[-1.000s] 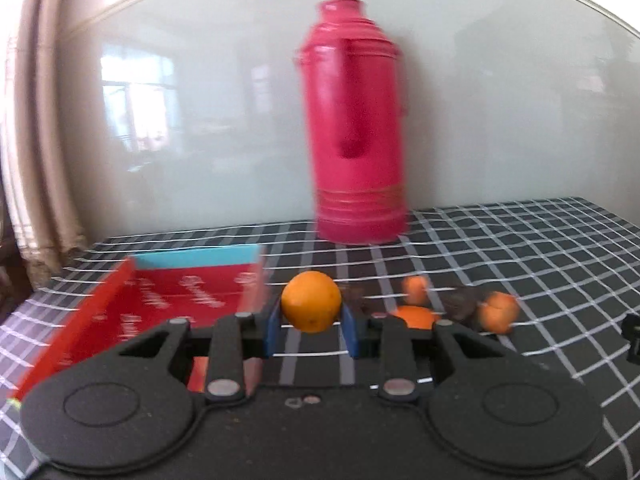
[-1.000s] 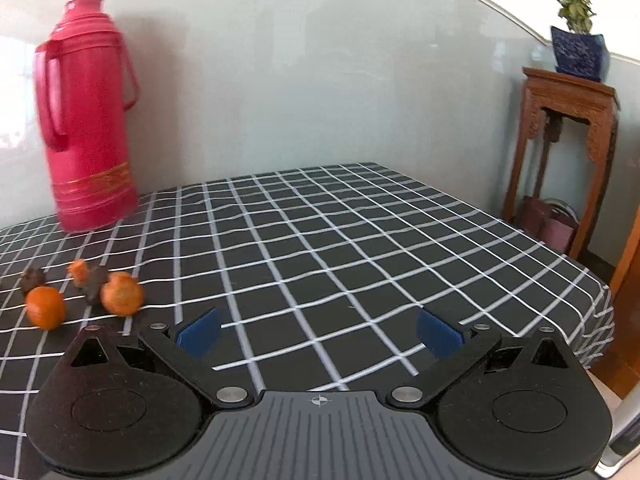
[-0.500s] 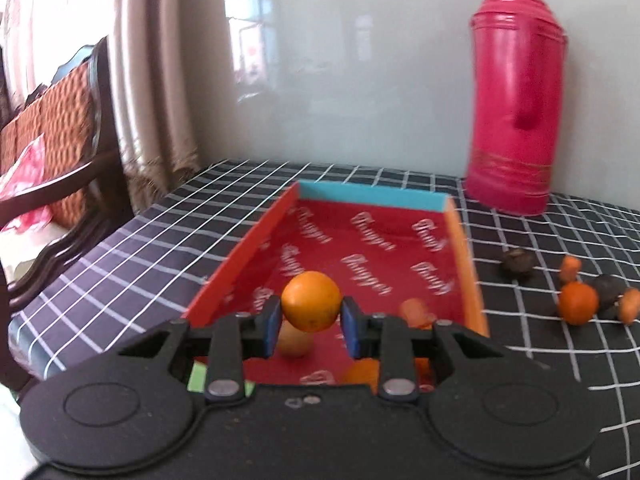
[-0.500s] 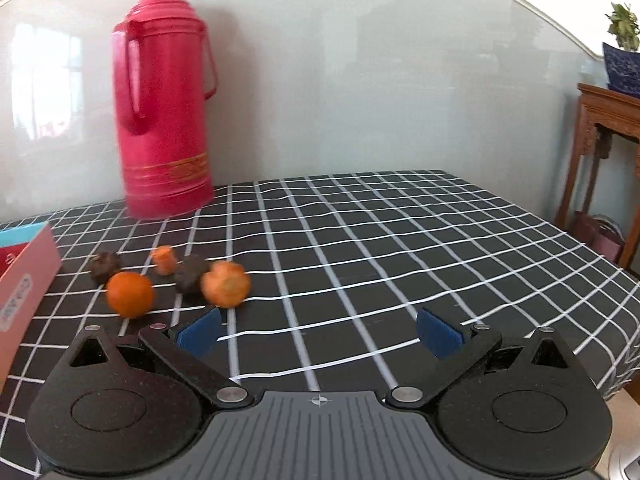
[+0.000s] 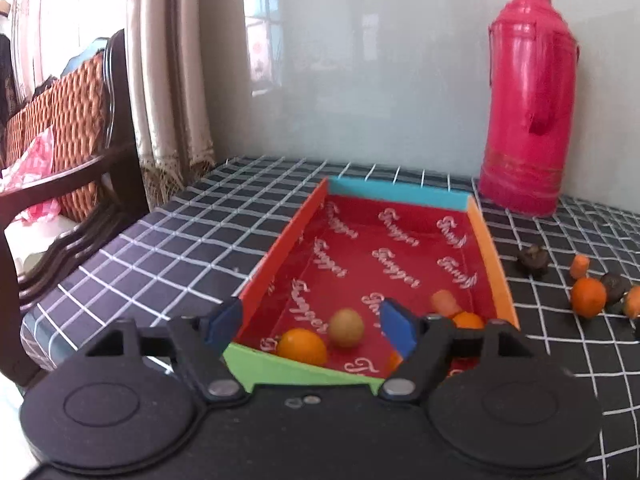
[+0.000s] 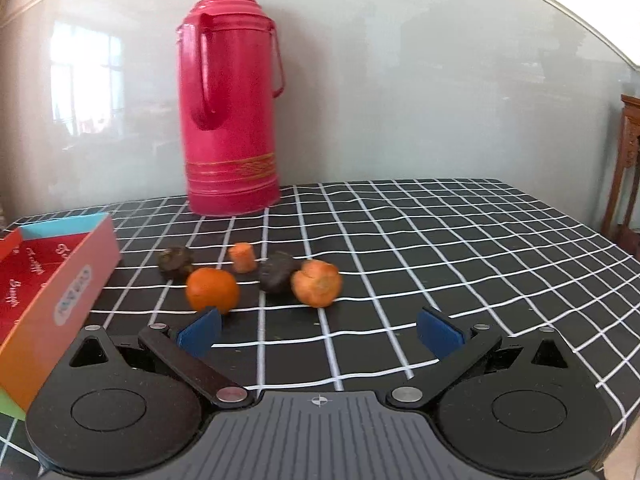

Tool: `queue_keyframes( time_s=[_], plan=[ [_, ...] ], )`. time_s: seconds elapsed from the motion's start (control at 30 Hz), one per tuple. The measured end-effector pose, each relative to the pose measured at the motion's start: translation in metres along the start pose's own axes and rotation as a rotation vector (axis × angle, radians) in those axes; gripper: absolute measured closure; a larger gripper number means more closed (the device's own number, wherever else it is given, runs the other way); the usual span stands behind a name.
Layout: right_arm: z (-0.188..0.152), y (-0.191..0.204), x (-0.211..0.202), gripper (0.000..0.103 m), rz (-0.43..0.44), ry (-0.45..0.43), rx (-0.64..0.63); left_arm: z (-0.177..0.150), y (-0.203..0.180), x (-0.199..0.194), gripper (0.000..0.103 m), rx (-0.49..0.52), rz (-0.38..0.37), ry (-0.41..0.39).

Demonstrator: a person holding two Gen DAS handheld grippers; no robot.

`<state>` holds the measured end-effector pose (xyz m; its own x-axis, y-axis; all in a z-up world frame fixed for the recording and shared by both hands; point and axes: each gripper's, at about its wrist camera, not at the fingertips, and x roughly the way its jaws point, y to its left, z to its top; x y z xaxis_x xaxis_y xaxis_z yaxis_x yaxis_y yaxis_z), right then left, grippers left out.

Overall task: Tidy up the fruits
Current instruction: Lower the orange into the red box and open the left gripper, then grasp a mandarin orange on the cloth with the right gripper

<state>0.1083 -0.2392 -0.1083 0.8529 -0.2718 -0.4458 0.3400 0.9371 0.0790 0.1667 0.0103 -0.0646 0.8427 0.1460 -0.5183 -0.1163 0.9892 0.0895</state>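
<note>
Left wrist view: the left gripper has just been opened; nothing is gripped, and an orange lies in the red box beneath, beside a yellowish fruit.

Right wrist view: the right gripper is held open and empty; a second orange lies on the tablecloth, just right of the box.

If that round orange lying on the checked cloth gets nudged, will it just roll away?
Probably: the orange looks round and smooth, resting free on flat cloth. It may bump the dark lump beside it. It seems firm enough to grip.
</note>
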Motion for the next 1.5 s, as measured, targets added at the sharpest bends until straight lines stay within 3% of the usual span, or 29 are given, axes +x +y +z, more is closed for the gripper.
queue_keyframes(
  time_s=[0.07,0.17,0.43,0.9,0.97,1.03,1.17,1.33,1.5],
  plan=[
    [0.0,0.004,0.001,0.0,0.015,-0.001,-0.008,0.0,0.003,-0.004,0.025,0.008,0.038,-0.028],
    [0.0,0.01,0.003,0.0,0.033,-0.001,-0.019,0.002,0.014,-0.008,0.023,-0.024,0.031,-0.042],
    [0.002,0.024,0.015,0.0,0.092,0.023,-0.023,0.003,0.045,-0.009,0.015,-0.081,0.117,-0.043],
    [0.018,0.059,0.038,0.001,0.161,0.05,-0.055,-0.006,0.098,-0.011,0.014,-0.163,0.242,-0.001],
    [0.022,0.06,0.048,0.007,0.154,0.079,-0.036,-0.008,0.106,-0.012,0.013,-0.171,0.257,-0.001],
    [0.024,0.063,0.06,0.03,0.151,0.119,-0.026,-0.009,0.112,-0.013,0.013,-0.178,0.268,0.002],
    [0.023,0.066,0.082,0.037,0.132,0.193,-0.004,-0.012,0.123,-0.013,0.013,-0.19,0.281,0.014],
    [0.022,0.07,0.088,0.061,0.084,0.182,-0.032,-0.014,0.127,-0.014,0.013,-0.191,0.287,0.018],
    [0.02,0.069,0.088,0.062,0.089,0.172,-0.039,-0.014,0.126,-0.012,0.013,-0.191,0.282,0.022]
  ],
)
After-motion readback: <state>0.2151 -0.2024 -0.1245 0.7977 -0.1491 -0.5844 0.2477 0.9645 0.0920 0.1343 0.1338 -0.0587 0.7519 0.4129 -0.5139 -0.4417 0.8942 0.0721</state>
